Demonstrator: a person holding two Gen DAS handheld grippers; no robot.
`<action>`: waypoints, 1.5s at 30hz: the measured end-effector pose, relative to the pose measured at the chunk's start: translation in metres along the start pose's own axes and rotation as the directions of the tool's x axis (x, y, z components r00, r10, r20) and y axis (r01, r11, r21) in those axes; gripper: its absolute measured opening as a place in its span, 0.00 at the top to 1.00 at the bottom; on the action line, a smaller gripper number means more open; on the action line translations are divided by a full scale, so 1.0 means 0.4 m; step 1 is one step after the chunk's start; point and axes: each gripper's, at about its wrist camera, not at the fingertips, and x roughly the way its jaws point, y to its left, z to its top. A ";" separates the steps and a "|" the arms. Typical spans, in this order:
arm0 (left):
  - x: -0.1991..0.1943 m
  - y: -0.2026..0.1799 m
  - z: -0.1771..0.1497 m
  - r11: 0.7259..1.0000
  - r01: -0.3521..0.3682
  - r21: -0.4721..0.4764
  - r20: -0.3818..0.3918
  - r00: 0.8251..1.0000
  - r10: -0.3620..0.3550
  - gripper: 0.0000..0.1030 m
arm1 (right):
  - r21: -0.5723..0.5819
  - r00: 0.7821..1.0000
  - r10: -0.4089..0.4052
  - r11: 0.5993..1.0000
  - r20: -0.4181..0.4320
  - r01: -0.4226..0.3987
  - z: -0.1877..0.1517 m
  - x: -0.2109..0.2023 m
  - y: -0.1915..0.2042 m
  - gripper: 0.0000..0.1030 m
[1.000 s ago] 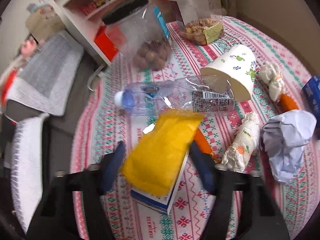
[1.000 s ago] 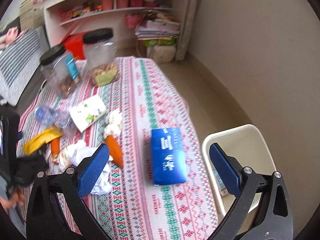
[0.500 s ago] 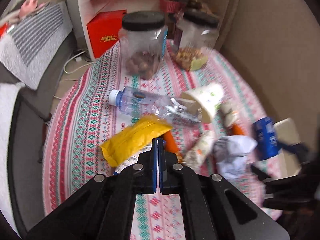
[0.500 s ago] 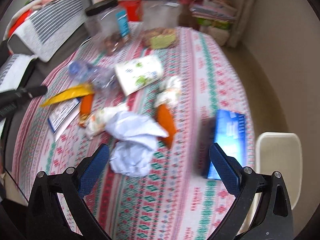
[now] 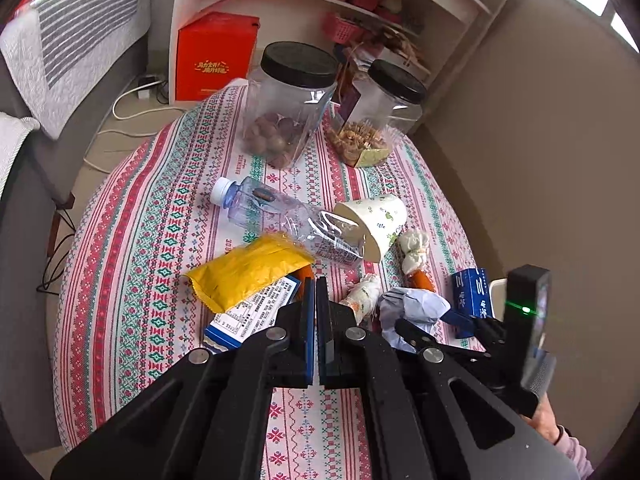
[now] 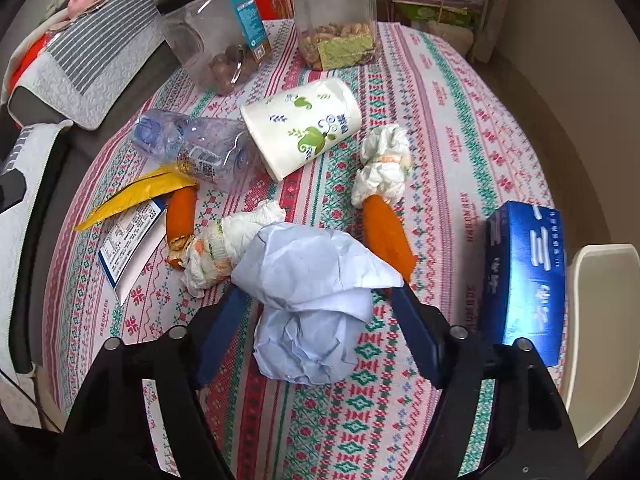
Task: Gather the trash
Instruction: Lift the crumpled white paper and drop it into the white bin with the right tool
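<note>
- The right gripper [image 6: 316, 312] points steeply down at a crumpled ball of pale blue paper [image 6: 312, 300], which sits between its two blue-padded fingers [image 6: 416, 332]. The jaws have just been closing and stand about half open. Whether the pads press the paper yet cannot be told; narrow gaps seem to show on both sides.
- The paper ball is lumpy, its long axis running away from the gripper, a folded flap spreading at the far end.
- Just beyond the fingertips lie two orange carrot-shaped wrappers with white crumpled tops [image 6: 380, 200]. The right one slants toward the right finger and its orange tip nearly touches that pad.
- Farther off, a white paper cup with green leaf print [image 6: 304, 128] lies on its side, mouth toward the gripper's left, against a clear plastic bottle [image 6: 192, 144].
- To the right, near the table's [image 6: 460, 92] edge, lies a blue tissue pack [image 6: 524, 276]; beyond the edge stands a cream bin [image 6: 600, 320].
- The patterned cloth nearer the gripper is bare, leaving open room.
- The left gripper [image 5: 316, 284] has its jaws pressed together on nothing, above a yellow foil packet [image 5: 248, 272] and a blue-and-white box [image 5: 256, 312].
</note>
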 end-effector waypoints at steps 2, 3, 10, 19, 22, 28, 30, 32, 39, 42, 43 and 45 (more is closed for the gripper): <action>0.004 -0.002 -0.004 1.000 -0.010 0.016 -0.006 1.000 0.010 0.99 | -0.010 1.000 -0.008 1.000 -0.015 0.008 0.004 0.019 0.009 0.53; 0.006 0.001 -0.005 1.000 -0.013 0.019 -0.009 1.000 0.013 0.99 | -0.010 1.000 -0.006 1.000 -0.024 0.006 0.006 0.027 0.011 0.61; 0.055 0.019 -0.014 0.981 -0.151 0.124 -0.061 0.985 0.159 0.81 | 0.010 0.998 0.037 0.999 0.046 -0.037 0.021 -0.029 0.022 0.67; 0.200 -0.034 -0.040 0.853 -0.335 0.401 -0.030 0.926 0.378 0.33 | 0.007 0.991 0.055 0.998 0.123 -0.057 0.042 -0.107 0.004 0.67; 0.261 -0.027 -0.037 0.800 -0.377 0.467 -0.017 0.901 0.434 0.33 | 0.015 0.991 0.058 0.998 0.122 -0.060 0.050 -0.113 -0.007 0.66; 0.322 0.016 -0.006 0.830 -0.357 0.428 -0.055 0.907 0.418 0.55 | 0.023 0.990 0.060 0.998 0.125 -0.063 0.056 -0.115 -0.010 0.66; 0.317 0.039 0.008 0.859 -0.343 0.380 -0.073 0.915 0.397 0.72 | 0.026 0.989 0.064 0.997 0.130 -0.068 0.057 -0.119 -0.012 0.66; 0.303 0.057 0.015 0.886 -0.328 0.328 -0.084 0.924 0.373 0.89 | 0.029 0.988 0.071 0.997 0.139 -0.075 0.057 -0.127 -0.014 0.66; 0.206 0.072 0.015 0.957 -0.219 0.189 -0.083 0.968 0.238 0.96 | 0.030 0.981 0.099 0.994 0.169 -0.106 0.056 -0.155 -0.011 0.66; 0.174 0.059 0.016 0.971 -0.187 0.152 -0.067 0.978 0.199 0.96 | 0.034 0.977 0.111 0.992 0.183 -0.120 0.056 -0.169 -0.014 0.66; 0.165 0.054 0.016 0.974 -0.181 0.139 -0.059 0.980 0.190 0.96 | 0.035 0.975 0.114 0.992 0.189 -0.123 0.055 -0.174 -0.015 0.66; 0.141 0.046 0.014 0.977 -0.177 0.116 -0.033 0.983 0.182 0.96 | 0.035 0.971 0.119 0.991 0.208 -0.129 0.052 -0.190 -0.017 0.66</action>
